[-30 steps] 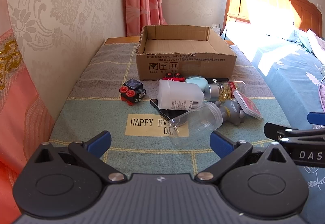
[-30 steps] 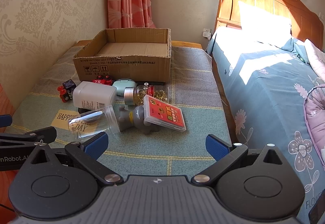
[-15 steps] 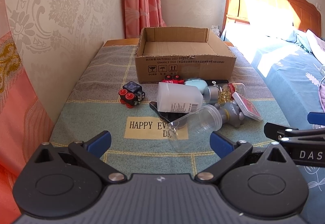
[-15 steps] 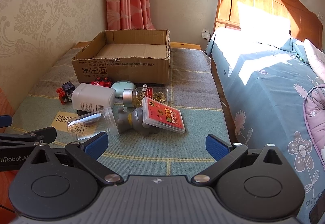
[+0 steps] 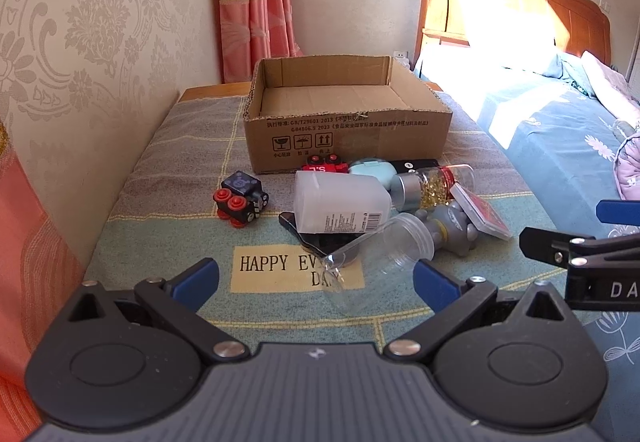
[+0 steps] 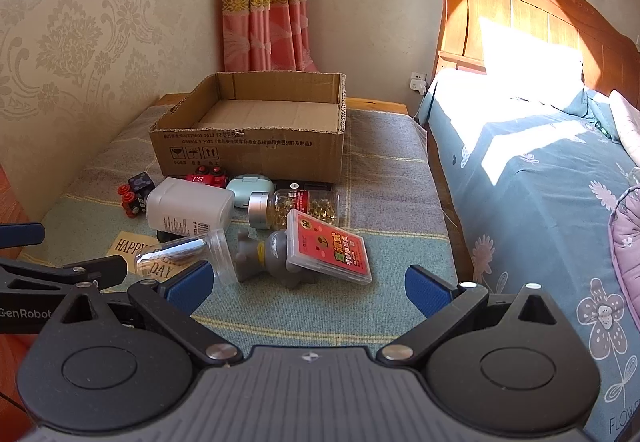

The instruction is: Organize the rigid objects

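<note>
Both the left hand-held gripper (image 5: 316,278) and the right hand-held gripper (image 6: 306,286) hover level with fingers spread wide and empty, slightly nearer than a second ago to the clear jar (image 5: 380,258) lying before the cardboard box (image 5: 344,121) on the cloth-covered surface (image 5: 160,234).

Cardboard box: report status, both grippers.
Left gripper open, right gripper open, neither holding. Cardboard box holds nothing visible. Clear jar, white bottle lie in front of it.

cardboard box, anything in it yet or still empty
Empty as far as visible: the cardboard box shows only its bare floor, and the items all lie on the blanket in front.
</note>
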A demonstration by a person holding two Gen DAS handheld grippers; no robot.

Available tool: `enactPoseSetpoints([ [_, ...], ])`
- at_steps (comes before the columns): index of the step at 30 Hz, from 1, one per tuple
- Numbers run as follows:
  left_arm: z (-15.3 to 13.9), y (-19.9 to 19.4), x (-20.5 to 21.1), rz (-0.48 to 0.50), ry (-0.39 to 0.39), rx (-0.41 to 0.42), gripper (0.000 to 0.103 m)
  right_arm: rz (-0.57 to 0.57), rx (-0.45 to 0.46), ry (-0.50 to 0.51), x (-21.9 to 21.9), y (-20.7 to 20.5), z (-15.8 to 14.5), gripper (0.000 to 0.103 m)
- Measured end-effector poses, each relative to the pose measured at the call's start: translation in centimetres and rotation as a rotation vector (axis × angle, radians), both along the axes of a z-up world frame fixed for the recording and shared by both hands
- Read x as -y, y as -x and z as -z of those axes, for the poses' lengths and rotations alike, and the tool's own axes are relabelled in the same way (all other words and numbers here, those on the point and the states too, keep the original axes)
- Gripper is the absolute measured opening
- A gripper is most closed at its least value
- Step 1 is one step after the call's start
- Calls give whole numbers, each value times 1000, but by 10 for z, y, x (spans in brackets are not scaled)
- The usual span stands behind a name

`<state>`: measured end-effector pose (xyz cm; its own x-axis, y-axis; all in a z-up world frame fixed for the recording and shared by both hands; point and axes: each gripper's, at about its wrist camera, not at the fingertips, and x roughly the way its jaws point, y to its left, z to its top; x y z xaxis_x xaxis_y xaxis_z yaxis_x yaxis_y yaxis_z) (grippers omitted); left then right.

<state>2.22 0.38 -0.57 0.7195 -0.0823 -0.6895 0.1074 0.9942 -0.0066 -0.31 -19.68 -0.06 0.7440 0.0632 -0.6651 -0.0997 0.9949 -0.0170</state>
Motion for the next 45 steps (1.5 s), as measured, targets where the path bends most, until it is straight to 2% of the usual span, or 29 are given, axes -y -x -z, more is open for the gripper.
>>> enactPoseSetpoints([
  [10, 34, -29, 6, 76, -6, -77, 102, 2, -18, -18, 12, -22, 17, 103],
  [16, 58, -46, 3, 78, -12, -147, 102, 20, -49, 0, 15, -39, 28, 103],
  [21, 68, -49, -11, 71, -2, -179, 103, 23, -63, -12, 19, -51, 33, 103],
  [31, 68, -56, -48, -53, -28, -165, 102, 30, -92, -33, 21, -82, 48, 103],
  [38, 61, -42, -47, -39, -32, -171, 102, 33, -132, -37, 25, -99, 66, 103],
  [45, 47, -31, -41, -36, -95, -142, 102, 43, -135, -47, 44, -98, 71, 103],
])
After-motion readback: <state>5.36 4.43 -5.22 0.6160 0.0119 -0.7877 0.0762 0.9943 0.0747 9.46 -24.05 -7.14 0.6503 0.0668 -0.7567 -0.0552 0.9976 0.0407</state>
